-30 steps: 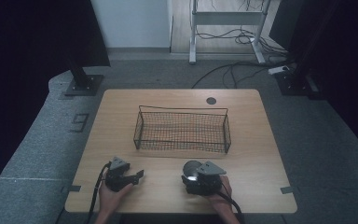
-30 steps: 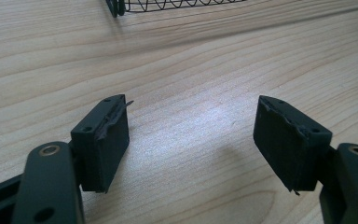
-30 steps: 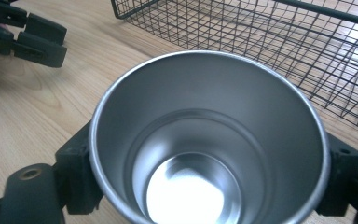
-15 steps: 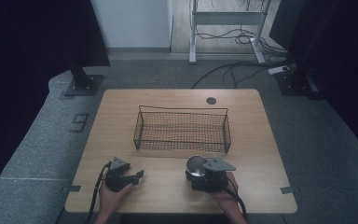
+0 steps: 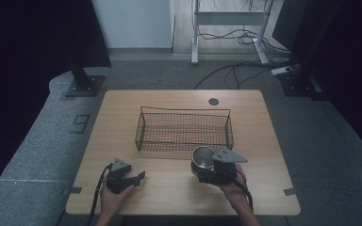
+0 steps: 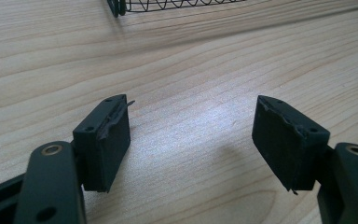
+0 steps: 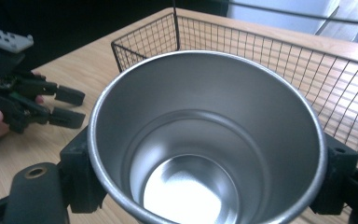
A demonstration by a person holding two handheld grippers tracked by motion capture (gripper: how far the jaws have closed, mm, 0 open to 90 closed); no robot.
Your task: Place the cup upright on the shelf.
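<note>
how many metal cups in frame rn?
1. The metal cup sits upright between the jaws of the right gripper, at the near side of the wire basket. The basket looks empty; left gripper is open, holding nothing.

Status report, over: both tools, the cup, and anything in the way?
Left tool open, low over the table. Right tool shut on steel cup, cup empty. Wire basket just ahead, nothing blocking.
</note>
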